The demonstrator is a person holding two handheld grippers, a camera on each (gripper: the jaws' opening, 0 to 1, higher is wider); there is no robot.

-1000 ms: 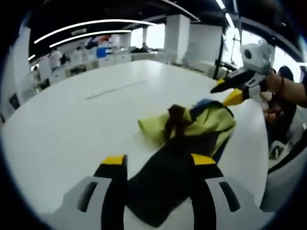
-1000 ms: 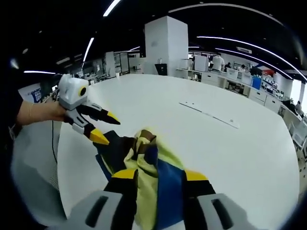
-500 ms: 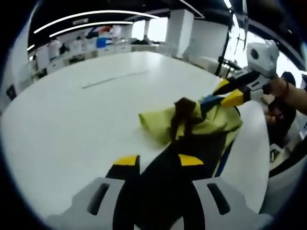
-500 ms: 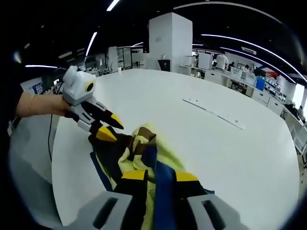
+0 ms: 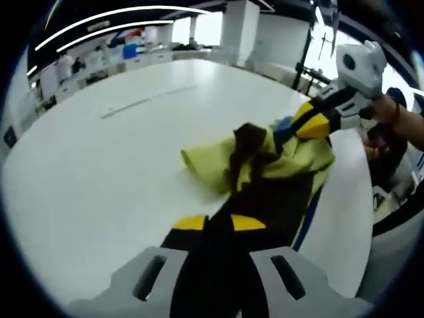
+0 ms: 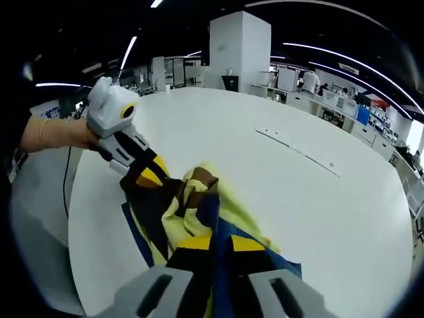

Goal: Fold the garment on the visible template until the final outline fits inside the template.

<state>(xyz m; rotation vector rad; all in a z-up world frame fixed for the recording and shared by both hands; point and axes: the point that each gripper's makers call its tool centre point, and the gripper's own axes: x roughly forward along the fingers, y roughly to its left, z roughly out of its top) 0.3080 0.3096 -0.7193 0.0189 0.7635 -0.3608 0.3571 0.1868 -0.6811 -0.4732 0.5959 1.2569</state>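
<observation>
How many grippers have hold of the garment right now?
2: the left gripper is shut on the garment's dark end, and the right gripper is shut on its blue-and-yellow end.

Garment [image 5: 265, 179] on table [image 5: 99, 165], between grippers

Both grippers' jaws [image 5: 218, 222] [image 6: 220, 242] clamped on cloth

Garment [image 5: 265, 175]: yellow-green, black, brown & blue colour-block panels. Table [image 5: 99, 165]: plain white w/ a pale strip [image 6: 298, 152] on it. Left gripper [image 5: 218, 225] & right gripper [image 6: 220, 244]: grey-white bodies, black jaws w/ yellow tips.
</observation>
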